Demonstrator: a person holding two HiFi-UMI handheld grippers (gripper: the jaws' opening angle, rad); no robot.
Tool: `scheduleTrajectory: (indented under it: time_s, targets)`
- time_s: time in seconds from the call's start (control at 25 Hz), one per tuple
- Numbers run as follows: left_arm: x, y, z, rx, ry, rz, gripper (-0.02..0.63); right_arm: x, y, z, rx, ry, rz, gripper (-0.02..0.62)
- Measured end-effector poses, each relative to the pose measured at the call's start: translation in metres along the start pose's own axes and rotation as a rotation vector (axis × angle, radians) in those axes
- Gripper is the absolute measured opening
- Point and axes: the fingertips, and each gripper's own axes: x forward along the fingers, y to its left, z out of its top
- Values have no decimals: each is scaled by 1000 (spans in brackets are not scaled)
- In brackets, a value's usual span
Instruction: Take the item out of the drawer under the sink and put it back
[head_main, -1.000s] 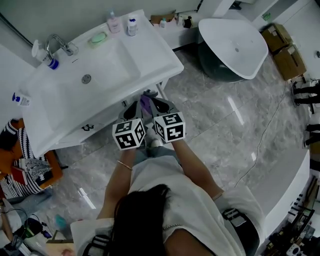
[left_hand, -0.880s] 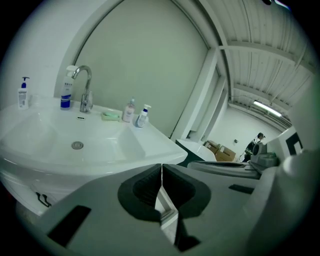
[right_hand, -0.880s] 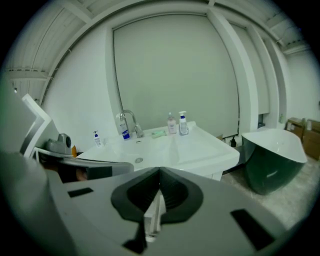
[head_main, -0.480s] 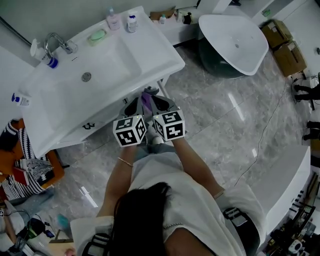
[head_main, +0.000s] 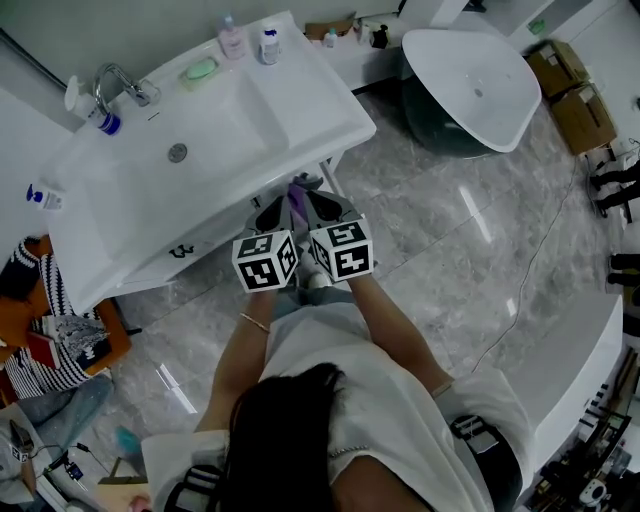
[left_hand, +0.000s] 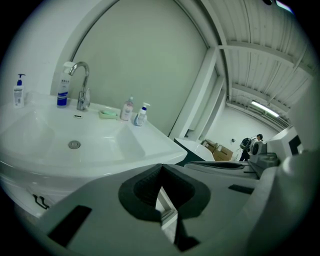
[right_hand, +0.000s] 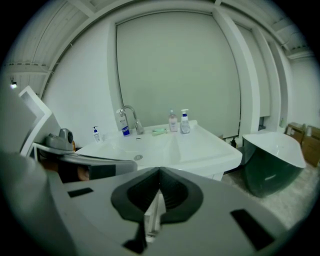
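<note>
Head view: the person stands facing the white sink (head_main: 300, 110) and holds both tools low, side by side, in front of its near edge. The left gripper (head_main: 270, 213) and right gripper (head_main: 325, 207) are almost touching, noses toward the vanity. A thin purple shape (head_main: 296, 205) sits between them, but what it is cannot be told. Below the rim a narrow white drawer front (head_main: 200, 250) shows; the item itself cannot be made out in any view. On the sink deck stand a faucet (head_main: 122, 85), a green soap dish (head_main: 200, 70) and two small bottles (head_main: 248, 42). A freestanding tub (head_main: 470, 80) stands well to the right on the grey marble floor (head_main: 450, 250). Left gripper view: the dark pads are pressed together at the tips with nothing pinched; only a white frame piece shows through the slit below. The basin lies ahead and to the left. Right gripper view: the jaws are likewise pressed together and empty, the sink is straight ahead and the tub is at right.
</note>
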Motion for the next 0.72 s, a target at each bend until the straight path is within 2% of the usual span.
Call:
scheduleTrajectory:
  time_s: [0.32, 0.52, 0.56, 0.6, 0.64, 0.72]
  targets:
    - [0, 10, -8, -4, 20, 19, 3, 4, 2, -2, 11, 1, 1, 15]
    - [2, 17, -19, -8, 48, 44, 3, 10, -1, -18, 20, 59, 14, 20]
    - [3, 19, -22, -10, 57, 49, 3, 13, -1, -23, 33, 75, 24, 48]
    - [5, 22, -25, -12, 67, 53, 3, 16, 0, -28, 44, 91, 33, 121]
    - [7, 25, -29, -14, 78, 58, 3, 20, -1, -32, 51, 107, 39, 161]
    - [11, 30, -38, -21, 102, 67, 3, 25, -3, -41, 57, 137, 38, 176]
